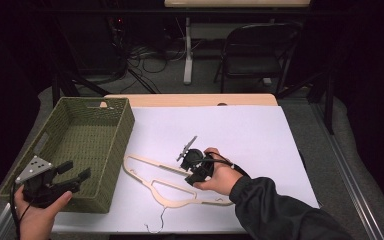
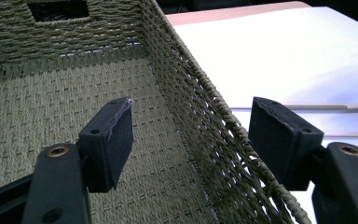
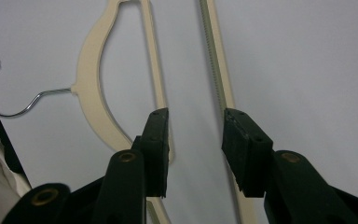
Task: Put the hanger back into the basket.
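A cream hanger (image 1: pixel 172 201) with a thin metal hook (image 1: pixel 156 226) lies flat on the white table top (image 1: pixel 240 135), right of a green woven basket (image 1: pixel 125 130). My right gripper (image 1: pixel 194 176) is over the hanger's bars. In the right gripper view its jaws (image 3: pixel 196 140) stand apart just above the hanger (image 3: pixel 91 70) and a ribbed bar (image 3: pixel 216 60), with bare table between the pads. My left gripper (image 1: pixel 75 171) sits at the basket's near corner. In the left gripper view it (image 2: pixel 191 140) is open astride the basket wall (image 2: pixel 186 107) without touching it.
The basket has nothing in it and has a handle cutout (image 2: pixel 58 9) in its far wall. A wooden strip (image 1: pixel 190 100) edges the table's far side. Beyond it stand a folding chair (image 1: pixel 257 50), a white table leg (image 1: pixel 187 50) and floor cables (image 1: pixel 145 55).
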`<state>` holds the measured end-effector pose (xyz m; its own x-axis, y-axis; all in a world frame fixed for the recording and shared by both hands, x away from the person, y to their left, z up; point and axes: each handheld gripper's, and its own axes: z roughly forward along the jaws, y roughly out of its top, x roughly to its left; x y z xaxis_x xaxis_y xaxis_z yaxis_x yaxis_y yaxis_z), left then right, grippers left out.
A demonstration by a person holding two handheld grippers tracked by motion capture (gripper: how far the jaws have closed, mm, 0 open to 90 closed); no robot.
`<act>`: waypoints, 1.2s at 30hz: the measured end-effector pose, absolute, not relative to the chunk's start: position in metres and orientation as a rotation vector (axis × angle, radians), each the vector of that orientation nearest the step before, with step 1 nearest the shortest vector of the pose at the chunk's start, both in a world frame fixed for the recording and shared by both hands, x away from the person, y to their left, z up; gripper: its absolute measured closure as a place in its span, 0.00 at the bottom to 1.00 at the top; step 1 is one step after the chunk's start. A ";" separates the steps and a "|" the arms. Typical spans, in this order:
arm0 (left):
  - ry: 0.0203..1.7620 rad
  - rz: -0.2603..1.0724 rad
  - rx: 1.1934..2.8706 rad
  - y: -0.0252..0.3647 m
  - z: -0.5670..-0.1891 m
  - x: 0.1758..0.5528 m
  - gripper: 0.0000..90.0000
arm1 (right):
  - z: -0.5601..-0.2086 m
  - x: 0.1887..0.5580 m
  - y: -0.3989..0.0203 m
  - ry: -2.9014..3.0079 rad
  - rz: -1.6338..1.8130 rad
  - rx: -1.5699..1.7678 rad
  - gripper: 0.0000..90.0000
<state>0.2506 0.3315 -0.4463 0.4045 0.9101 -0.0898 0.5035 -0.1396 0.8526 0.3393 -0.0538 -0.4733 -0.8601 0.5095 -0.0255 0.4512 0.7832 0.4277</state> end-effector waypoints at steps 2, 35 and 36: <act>1.228 0.585 1.790 0.331 -0.446 0.251 0.34 | -0.476 0.340 -0.051 2.847 0.626 0.763 0.71; 1.227 0.579 1.796 0.331 -0.448 0.252 0.34 | -0.497 0.367 -0.021 2.921 0.502 0.757 0.77; 1.227 0.579 1.798 0.331 -0.448 0.253 0.34 | -0.497 0.370 -0.022 2.918 0.489 0.759 0.76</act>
<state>0.2527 0.3307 -0.4480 0.4085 0.9084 -0.0888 0.5093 -0.1461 0.8481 0.3701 -0.0218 -0.4972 -0.8728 0.4880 -0.0040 0.4600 0.8255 0.3271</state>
